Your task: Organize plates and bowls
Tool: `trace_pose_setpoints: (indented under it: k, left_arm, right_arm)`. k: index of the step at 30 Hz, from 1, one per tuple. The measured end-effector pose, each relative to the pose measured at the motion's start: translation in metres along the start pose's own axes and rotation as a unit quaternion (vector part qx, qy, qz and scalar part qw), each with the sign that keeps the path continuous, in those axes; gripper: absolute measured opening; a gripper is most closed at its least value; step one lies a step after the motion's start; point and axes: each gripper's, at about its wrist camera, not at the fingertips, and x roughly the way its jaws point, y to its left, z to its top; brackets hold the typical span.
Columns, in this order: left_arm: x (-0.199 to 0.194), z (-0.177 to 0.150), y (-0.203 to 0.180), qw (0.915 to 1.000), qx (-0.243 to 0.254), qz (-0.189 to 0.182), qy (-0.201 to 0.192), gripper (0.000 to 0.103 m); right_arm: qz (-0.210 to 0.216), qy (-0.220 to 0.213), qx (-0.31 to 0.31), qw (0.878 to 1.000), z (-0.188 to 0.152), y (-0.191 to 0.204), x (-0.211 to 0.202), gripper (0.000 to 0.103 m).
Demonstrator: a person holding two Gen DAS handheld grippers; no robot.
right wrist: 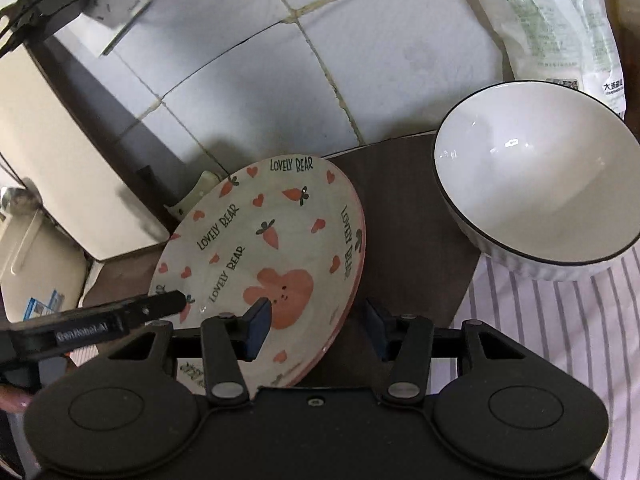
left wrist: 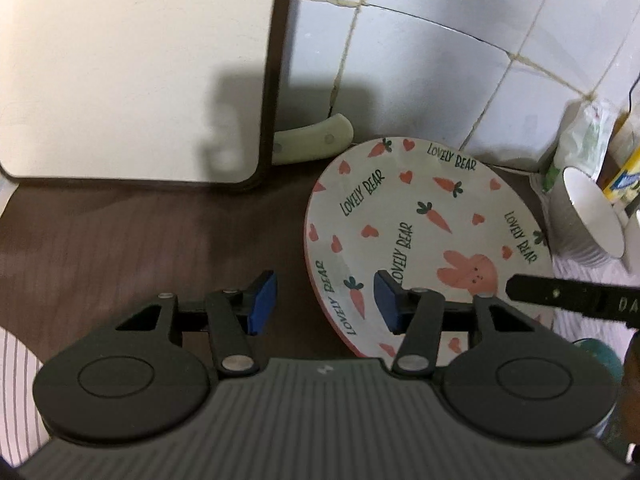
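Plate (left wrist: 424, 236) w/ "LOVELY BEAR" print, carrots, hearts, pink rabbit sits tilted on the dark counter (left wrist: 140, 248), far rim toward the tiled wall (left wrist: 420, 64). Left tongs (left wrist: 324, 304) released, blue pads apart: left pad over bare counter, right pad over the plate's near-left rim; contact can't tell. Right tongs (right wrist: 318, 326) also released, straddling the plate's (right wrist: 264, 256) near-right rim, left pad over the rabbit, right pad just off the rim; contact can't tell. White bowl (right wrist: 536, 184) w/ dark rim lies right of & beyond the right tongs, tipped, partly on a striped cloth (right wrist: 560, 340). White cutting board (left wrist: 132, 68) leans ahead-left of the left tongs, a pale knife handle (left wrist: 316, 140) behind it. Printed bag (right wrist: 548, 28) stands beyond the bowl by the wall.
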Motion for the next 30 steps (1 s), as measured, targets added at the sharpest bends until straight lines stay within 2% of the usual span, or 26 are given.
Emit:
trace_pose_setpoints:
  k: [4,5,6,7,10,11,14,20,23,30]
  left_arm:
    - [0.007,-0.002,-0.004,0.9999,0.008,0.011,0.002,0.039]
    - [0.007,-0.002,-0.005,0.9999,0.012,0.008,0.0,0.033]
    - [0.007,-0.003,-0.007,0.9999,0.014,0.006,-0.002,0.028]
    - [0.007,-0.004,-0.009,0.9999,0.015,0.004,-0.004,0.027]
    - [0.007,-0.005,-0.013,0.9998,0.012,0.015,-0.009,0.027]
    - [0.008,-0.005,-0.013,0.9998,0.009,0.018,-0.007,0.027]
    - [0.006,-0.006,-0.018,0.9995,0.017,0.025,-0.008,0.027]
    - [-0.003,-0.003,-0.018,0.9994,0.007,0.033,-0.009,0.027]
    - [-0.011,-0.001,-0.017,0.9996,0.008,0.028,0.004,0.026]
    - [-0.045,-0.005,-0.025,0.9996,0.017,0.022,-0.006,0.026]
  right_arm:
    - [0.007,0.0,0.004,1.0,0.003,0.001,0.004,0.056]
    - [0.006,-0.001,0.001,1.0,0.004,0.003,0.005,0.055]
    - [0.005,-0.002,-0.003,1.0,0.004,0.004,0.007,0.053]
    - [0.004,-0.004,-0.006,1.0,0.004,0.004,0.008,0.05]
    - [-0.014,-0.01,-0.015,1.0,0.003,0.005,0.01,0.038]
    - [-0.03,-0.012,-0.022,0.999,0.003,0.004,0.01,0.024]
    - [-0.01,-0.006,0.008,1.0,0.007,-0.009,0.01,0.02]
    - [0.006,-0.013,-0.023,1.0,0.003,-0.003,-0.001,0.02]
    - [0.001,-0.019,-0.04,0.999,0.0,0.005,-0.009,0.02]
    - [0.018,-0.029,-0.028,0.999,-0.008,0.008,-0.043,0.02]
